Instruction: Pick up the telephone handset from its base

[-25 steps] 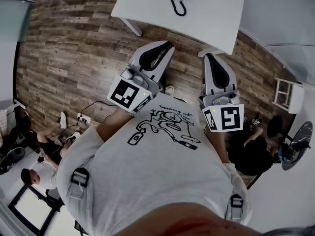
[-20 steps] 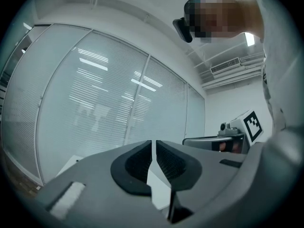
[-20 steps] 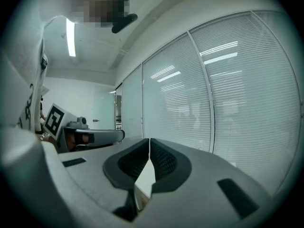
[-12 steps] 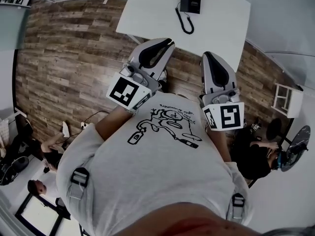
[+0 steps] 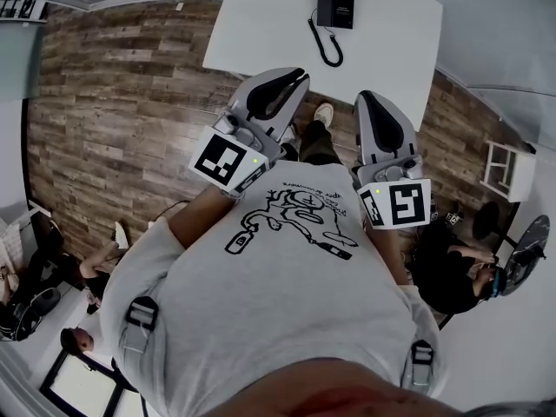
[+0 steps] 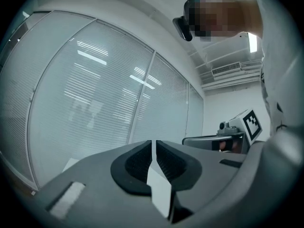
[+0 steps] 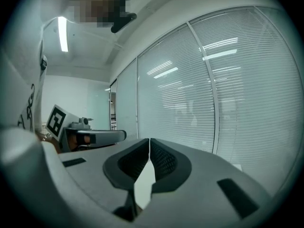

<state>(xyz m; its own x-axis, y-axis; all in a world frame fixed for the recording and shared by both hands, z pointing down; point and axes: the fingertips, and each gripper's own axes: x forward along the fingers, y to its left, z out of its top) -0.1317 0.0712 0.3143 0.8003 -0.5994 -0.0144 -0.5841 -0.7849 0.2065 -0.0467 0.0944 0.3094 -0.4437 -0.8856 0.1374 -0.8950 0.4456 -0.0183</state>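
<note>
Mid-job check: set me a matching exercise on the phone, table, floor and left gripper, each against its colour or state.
Things:
1. phone
2. table
3. floor
4. left gripper

Colour or state:
a. brown wood planks
b. jaws together, nothing between them
c. black, resting on the table
d. white

Pairs: 1-c; 2-d; 3-a; 4-b
</note>
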